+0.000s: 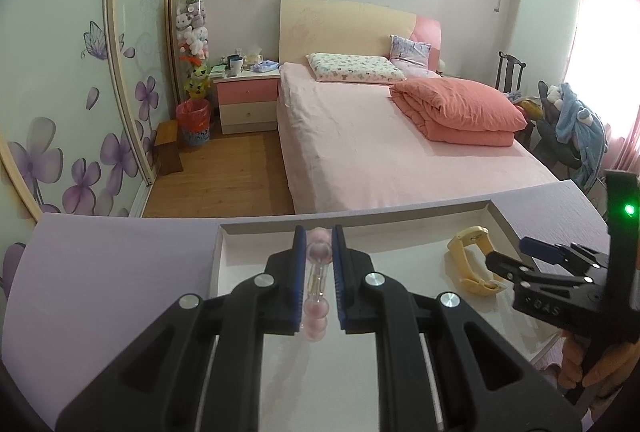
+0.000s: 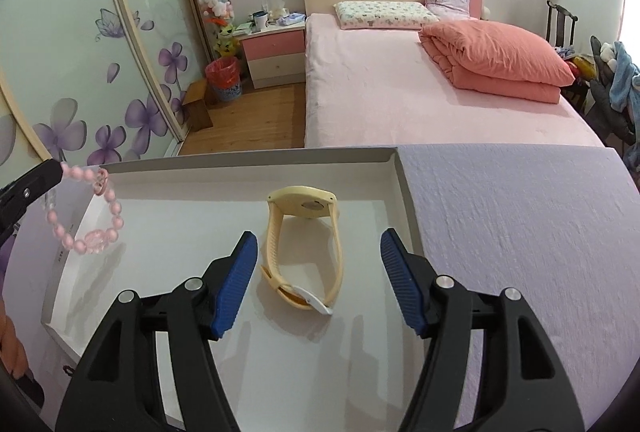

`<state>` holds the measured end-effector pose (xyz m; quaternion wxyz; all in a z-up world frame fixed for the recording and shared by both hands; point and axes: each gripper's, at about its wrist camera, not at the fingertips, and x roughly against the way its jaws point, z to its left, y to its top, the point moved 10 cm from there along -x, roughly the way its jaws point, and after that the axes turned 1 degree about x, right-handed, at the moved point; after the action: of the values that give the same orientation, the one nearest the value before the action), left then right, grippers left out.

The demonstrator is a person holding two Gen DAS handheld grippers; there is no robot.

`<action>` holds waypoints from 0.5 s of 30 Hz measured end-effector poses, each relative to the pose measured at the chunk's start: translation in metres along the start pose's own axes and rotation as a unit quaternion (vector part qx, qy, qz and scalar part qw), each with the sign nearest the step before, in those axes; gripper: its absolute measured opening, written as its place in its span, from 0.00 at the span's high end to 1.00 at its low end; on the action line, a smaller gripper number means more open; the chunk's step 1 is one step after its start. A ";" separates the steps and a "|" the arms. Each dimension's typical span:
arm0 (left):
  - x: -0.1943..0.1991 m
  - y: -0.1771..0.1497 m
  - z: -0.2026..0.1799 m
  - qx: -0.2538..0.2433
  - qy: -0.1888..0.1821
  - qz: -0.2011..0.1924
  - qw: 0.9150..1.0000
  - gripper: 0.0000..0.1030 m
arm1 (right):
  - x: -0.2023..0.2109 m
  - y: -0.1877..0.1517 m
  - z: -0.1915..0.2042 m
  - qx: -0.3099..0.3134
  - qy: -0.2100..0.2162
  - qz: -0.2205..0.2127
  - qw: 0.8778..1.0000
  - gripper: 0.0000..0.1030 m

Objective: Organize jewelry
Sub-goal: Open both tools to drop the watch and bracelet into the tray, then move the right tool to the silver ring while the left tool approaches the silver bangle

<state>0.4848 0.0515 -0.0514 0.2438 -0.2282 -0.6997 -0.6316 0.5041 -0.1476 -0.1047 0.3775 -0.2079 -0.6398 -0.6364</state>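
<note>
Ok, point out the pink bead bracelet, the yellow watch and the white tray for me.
pink bead bracelet (image 2: 96, 238): right wrist view, on the clear faceted bead at the loop's bottom.
yellow watch (image 2: 302, 206): right wrist view, on the case back.
white tray (image 2: 248, 158): right wrist view, on the far wall.

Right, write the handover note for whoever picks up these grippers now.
Left hand-held gripper: shut on the pink bead bracelet, which hangs above the left part of the white tray.
Right hand-held gripper: open, pads clear of the yellow watch, which lies between them.
Done: watch lies in the tray.
Left: set the bracelet down in the tray and let go.
</note>
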 end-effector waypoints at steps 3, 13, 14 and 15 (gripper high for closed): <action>-0.001 0.001 0.002 0.004 0.010 0.000 1.000 0.85 | 0.007 -0.002 -0.001 0.007 0.000 -0.008 1.000 0.37; 0.059 -0.011 0.020 0.012 0.014 -0.030 0.999 0.55 | 0.062 -0.019 -0.005 0.010 0.023 -0.047 0.999 0.37; 0.070 -0.017 0.021 0.011 0.014 -0.033 0.999 0.52 | 0.072 -0.023 -0.005 0.009 0.029 -0.053 0.998 0.37; 0.077 -0.021 0.021 0.011 0.013 -0.034 0.999 0.51 | 0.082 -0.028 -0.004 0.007 0.033 -0.059 0.998 0.37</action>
<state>0.4101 0.0716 -0.0209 0.2336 -0.1931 -0.7108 -0.6348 0.4328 -0.1723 -0.0624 0.3620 -0.1457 -0.6427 -0.6593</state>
